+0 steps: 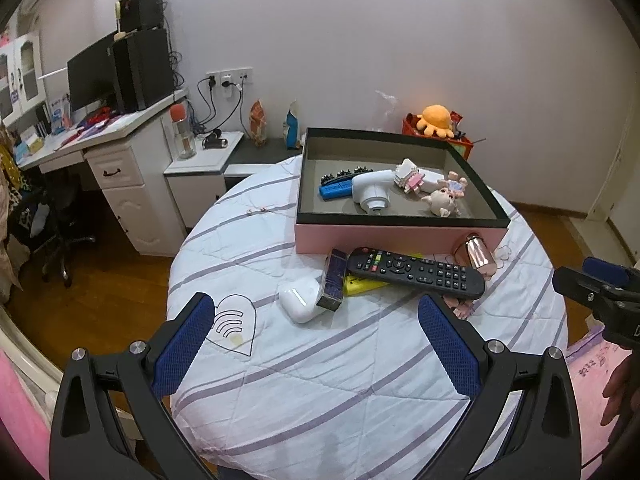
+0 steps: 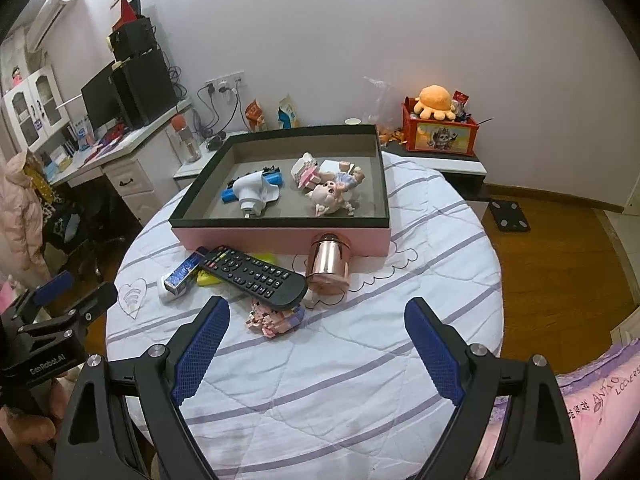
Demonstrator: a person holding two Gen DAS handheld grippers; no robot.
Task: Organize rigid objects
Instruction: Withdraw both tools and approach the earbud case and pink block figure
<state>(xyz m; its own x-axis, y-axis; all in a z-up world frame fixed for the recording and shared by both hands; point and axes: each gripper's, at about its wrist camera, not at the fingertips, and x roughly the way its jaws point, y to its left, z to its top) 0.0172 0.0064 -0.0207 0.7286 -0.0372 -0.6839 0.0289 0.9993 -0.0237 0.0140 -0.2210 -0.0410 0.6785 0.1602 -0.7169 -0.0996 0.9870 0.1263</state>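
A pink box (image 1: 400, 238) (image 2: 280, 240) with a black rim stands on the round table and holds a white device (image 1: 370, 192) (image 2: 252, 194), a blue piece (image 1: 335, 191), a block toy (image 2: 306, 172) and a doll (image 1: 444, 200) (image 2: 330, 196). In front of it lie a black remote (image 1: 416, 272) (image 2: 252, 274), a white earbud case (image 1: 300, 300), a blue carton (image 1: 334, 280) (image 2: 184, 272), a yellow item (image 1: 360, 286), a rose-gold cup (image 2: 328, 264) (image 1: 478, 254) and a pink block figure (image 2: 276, 318). My left gripper (image 1: 316, 312) and right gripper (image 2: 316, 320) are open and empty, short of these things.
The table wears a white quilt with purple stripes (image 1: 320, 380). A white desk with monitor and speakers (image 1: 120, 80) stands at left, a red box with an orange plush (image 2: 438, 124) behind. Wooden floor surrounds the table. Pink bedding (image 2: 592, 408) is at the right.
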